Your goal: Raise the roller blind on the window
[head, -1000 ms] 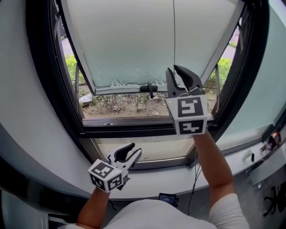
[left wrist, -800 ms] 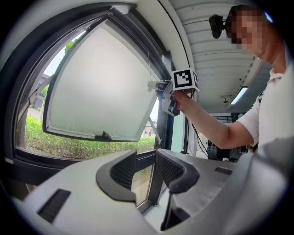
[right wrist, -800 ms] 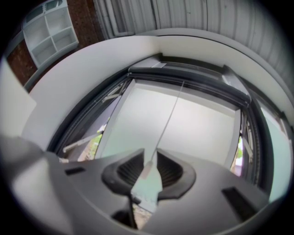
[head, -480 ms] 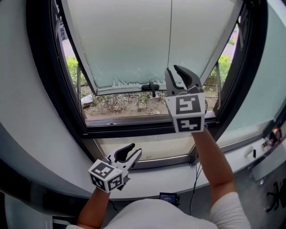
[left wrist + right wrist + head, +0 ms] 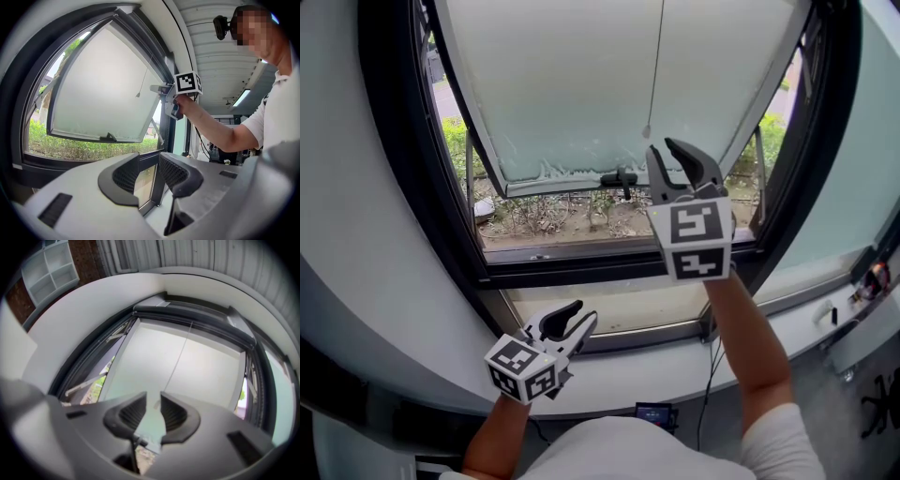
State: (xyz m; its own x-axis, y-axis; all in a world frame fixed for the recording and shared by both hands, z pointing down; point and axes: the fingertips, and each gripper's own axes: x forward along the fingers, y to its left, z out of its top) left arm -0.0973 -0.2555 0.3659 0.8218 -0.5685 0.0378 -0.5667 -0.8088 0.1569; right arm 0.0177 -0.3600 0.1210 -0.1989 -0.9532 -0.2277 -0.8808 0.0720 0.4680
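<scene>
The roller blind [image 5: 206, 326] appears as a dark bar along the top of the window frame in the right gripper view. Whether any fabric hangs below it cannot be told against the pale pane behind. Its thin pull cord [image 5: 656, 66] drops from there in front of the frosted sash [image 5: 572, 94], which is tilted outward at the bottom. The cord ends in a small weight [image 5: 646, 131].

The right gripper [image 5: 664, 150] is held up in front of the sash, pointing slightly upward, just below that weight. Its jaws have just been opening and now stand apart. In its own view the cord's end shows in the gap between them, but neither pad presses on it, so the cord hangs free.

The left gripper [image 5: 572, 323] sits low and level over the white sill [image 5: 628, 375], well apart from the cord. Its jaws are spread with nothing between them but the window frame beyond.

Each gripper carries a cube [image 5: 692, 239] printed with black-and-white square markers. These are coded patterns and not readable words, and no other writing or brand can be read.

A dark handle [image 5: 619, 178] sits at the sash's lower edge. Green plants [image 5: 455, 141] and bare ground show outside under the open sash. The left gripper view shows the person in a white short-sleeved top, one arm raised to hold the right gripper.
</scene>
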